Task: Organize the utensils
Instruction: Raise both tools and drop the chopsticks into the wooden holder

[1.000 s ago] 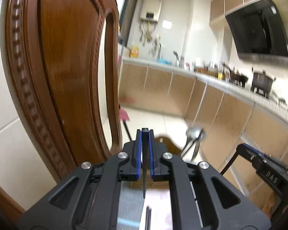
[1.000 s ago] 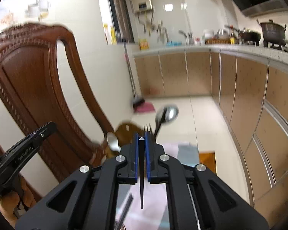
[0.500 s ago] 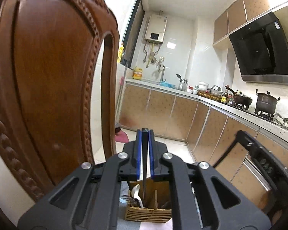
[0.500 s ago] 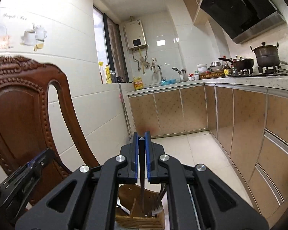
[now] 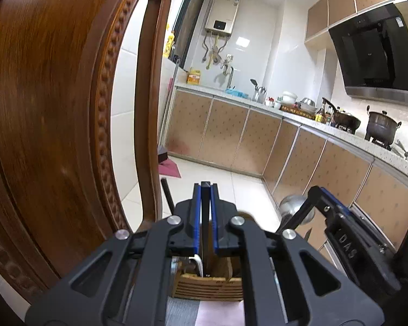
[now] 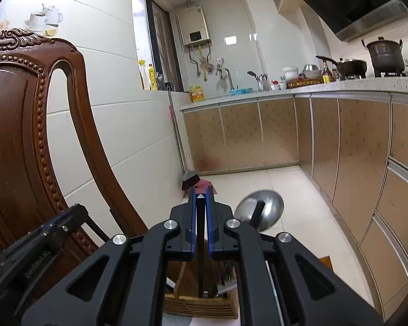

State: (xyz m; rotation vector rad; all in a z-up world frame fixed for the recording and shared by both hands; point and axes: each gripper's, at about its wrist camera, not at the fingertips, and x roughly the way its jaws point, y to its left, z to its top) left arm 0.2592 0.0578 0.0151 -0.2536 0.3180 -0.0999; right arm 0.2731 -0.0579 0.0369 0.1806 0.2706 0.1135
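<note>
A bamboo utensil holder (image 5: pixel 208 285) stands just under both grippers; it also shows in the right wrist view (image 6: pixel 201 305). My left gripper (image 5: pixel 205 190) is shut on a black chopstick (image 5: pixel 205 244) that hangs point-down into the holder. My right gripper (image 6: pixel 200 193) is shut on a black chopstick (image 6: pixel 200 250) that also reaches down into the holder. A steel ladle (image 6: pixel 259 210) and a fork (image 6: pixel 227 274) stand in the holder. The ladle's bowl (image 5: pixel 293 207) shows beside the right gripper's body (image 5: pixel 340 233).
A carved wooden chair back (image 5: pixel 54 108) rises close on the left and also shows in the right wrist view (image 6: pixel 16 141). Kitchen cabinets (image 6: pixel 340 149) run along the right, tiled floor (image 6: pixel 291 203) beyond. A striped cloth (image 5: pixel 182 312) lies under the holder.
Both grippers have tilted down and lowered a little, so the chopstick tips now sit inside the holder. The ladle's bowl has come back into both views.
</note>
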